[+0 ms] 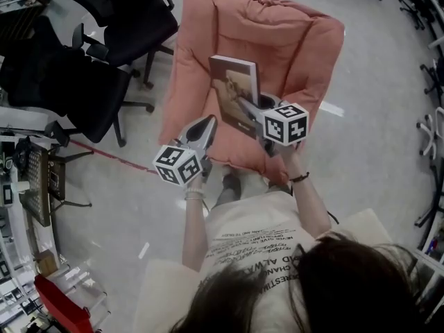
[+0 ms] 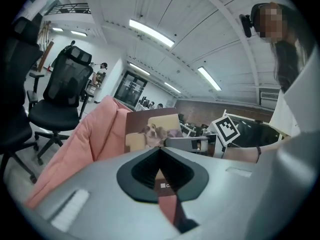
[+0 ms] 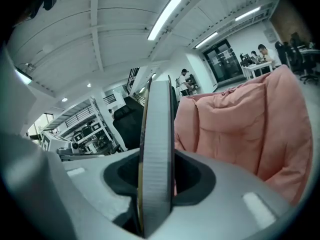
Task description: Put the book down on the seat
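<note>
A thin book with a dog picture on its cover hangs over the pink cushioned seat. My right gripper is shut on the book's near edge. In the right gripper view the book stands edge-on between the jaws, with the pink cushion behind it. My left gripper hovers just left of the book, at the seat's front left, its jaws together and holding nothing. The left gripper view shows the book's cover and the right gripper's marker cube beyond it.
Two black office chairs stand to the left of the seat. A desk with equipment runs along the left edge. More chair bases line the right side. The person's legs are close to the seat's front.
</note>
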`<state>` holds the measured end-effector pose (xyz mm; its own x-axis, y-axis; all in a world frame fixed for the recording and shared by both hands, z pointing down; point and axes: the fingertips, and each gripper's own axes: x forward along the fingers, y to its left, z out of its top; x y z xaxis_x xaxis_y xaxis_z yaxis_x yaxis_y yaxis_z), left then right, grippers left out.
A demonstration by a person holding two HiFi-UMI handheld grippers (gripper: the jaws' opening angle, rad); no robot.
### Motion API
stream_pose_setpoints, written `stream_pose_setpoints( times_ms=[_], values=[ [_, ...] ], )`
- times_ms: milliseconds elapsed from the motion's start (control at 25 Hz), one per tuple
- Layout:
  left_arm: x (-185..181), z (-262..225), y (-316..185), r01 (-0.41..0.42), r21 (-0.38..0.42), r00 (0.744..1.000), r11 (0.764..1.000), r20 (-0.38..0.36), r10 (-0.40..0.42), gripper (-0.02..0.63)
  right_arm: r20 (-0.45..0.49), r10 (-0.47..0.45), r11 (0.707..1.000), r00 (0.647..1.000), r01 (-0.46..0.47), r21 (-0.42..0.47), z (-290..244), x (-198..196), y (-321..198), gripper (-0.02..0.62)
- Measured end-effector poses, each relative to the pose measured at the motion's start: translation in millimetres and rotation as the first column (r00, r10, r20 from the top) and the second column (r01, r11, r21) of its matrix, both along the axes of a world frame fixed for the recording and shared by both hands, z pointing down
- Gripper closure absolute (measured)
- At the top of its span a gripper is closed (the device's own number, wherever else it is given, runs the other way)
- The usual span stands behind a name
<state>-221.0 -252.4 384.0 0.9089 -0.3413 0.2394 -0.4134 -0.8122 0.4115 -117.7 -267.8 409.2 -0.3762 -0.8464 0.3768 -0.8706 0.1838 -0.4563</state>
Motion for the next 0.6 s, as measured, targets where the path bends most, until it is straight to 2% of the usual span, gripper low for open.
stream_pose_setpoints(
  times_ms=[160, 360, 600],
  values=[
    [-12, 12, -16, -0.092, -0.012, 0.996, 0.996, 0.017, 0.092, 0.615, 0.006, 0.083, 0.997, 0.997, -0.083, -0.007, 11, -10, -10, 0.451],
    [-9, 25, -33, -0.191, -0.027, 0.981, 0.981, 0.025, 0.192, 0.615, 0.002, 0.163, 0.986, 0.987, -0.163, -0.02, 23, -6, -22, 0.451],
    [1, 43, -41, -0.245, -0.063, 0.968, 0.968, 0.043, 0.247, 0.615, 0.022, 0.216, 0.975, 0.976, -0.215, -0.051, 42, 7, -25, 0.451]
  ],
)
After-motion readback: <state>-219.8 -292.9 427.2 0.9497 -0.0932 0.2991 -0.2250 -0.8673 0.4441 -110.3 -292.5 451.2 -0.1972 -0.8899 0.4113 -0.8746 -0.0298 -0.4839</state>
